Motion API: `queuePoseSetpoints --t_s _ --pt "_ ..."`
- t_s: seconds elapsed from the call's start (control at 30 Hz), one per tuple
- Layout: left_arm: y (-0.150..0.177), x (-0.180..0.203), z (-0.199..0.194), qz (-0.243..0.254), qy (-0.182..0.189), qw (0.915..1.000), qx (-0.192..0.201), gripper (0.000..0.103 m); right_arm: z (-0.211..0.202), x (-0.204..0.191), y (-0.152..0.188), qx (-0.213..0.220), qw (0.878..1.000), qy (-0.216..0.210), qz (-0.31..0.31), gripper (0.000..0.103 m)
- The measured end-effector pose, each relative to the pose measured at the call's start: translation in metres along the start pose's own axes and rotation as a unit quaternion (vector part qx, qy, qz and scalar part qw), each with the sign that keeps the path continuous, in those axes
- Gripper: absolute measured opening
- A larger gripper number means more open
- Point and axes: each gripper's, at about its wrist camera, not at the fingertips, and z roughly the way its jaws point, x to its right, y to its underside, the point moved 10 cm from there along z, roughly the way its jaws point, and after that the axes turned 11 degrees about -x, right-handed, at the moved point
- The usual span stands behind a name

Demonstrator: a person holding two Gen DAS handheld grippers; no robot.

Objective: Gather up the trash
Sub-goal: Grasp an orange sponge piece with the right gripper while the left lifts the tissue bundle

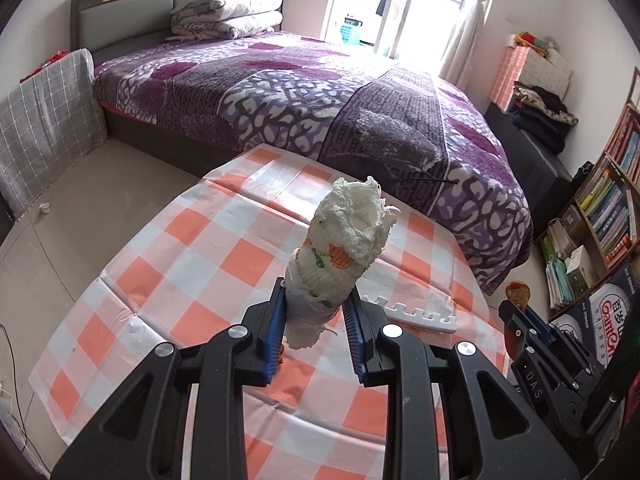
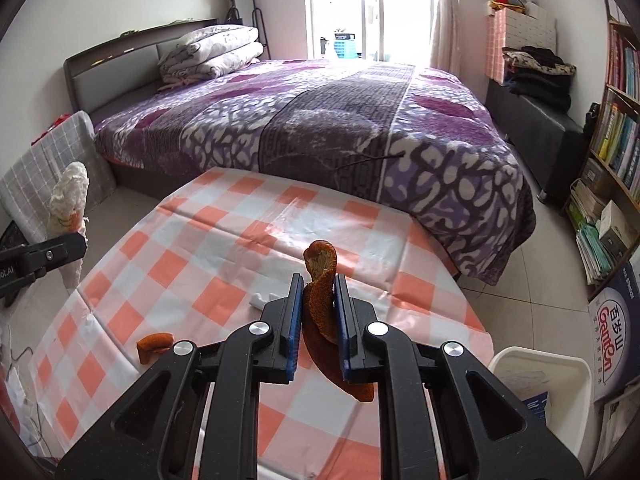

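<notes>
- Left tool (image 1: 316, 312) is clamped on a wad of crumpled paper towel (image 1: 344, 248), held above the checked surface (image 1: 160, 264).
- Right tool (image 2: 317, 312) is clamped on a curl of orange peel (image 2: 320, 280).
- Only the right view shows a second peel piece (image 2: 154, 344) lying on the surface and a white bin (image 2: 552, 392) beside it.
- Only the left view shows the white notched strip (image 1: 420, 316) in full.

You see daylight pouring through the window (image 1: 416, 4) behind the bed (image 1: 304, 92), blown out to white glare there. Everything nearer stays evenly lit and sharp; fisheye bending and dark corners frame both views.
</notes>
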Motion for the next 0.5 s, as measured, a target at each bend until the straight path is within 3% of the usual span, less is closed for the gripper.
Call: queuePoseSetpoints --t_s 0.5 --pt "0.029 0.075 0.016 0.064 0.005 0.9978 -0.015 0.028 -0.027 0.101 0.030 0.002 0.996 0.037 0.083 0.015"
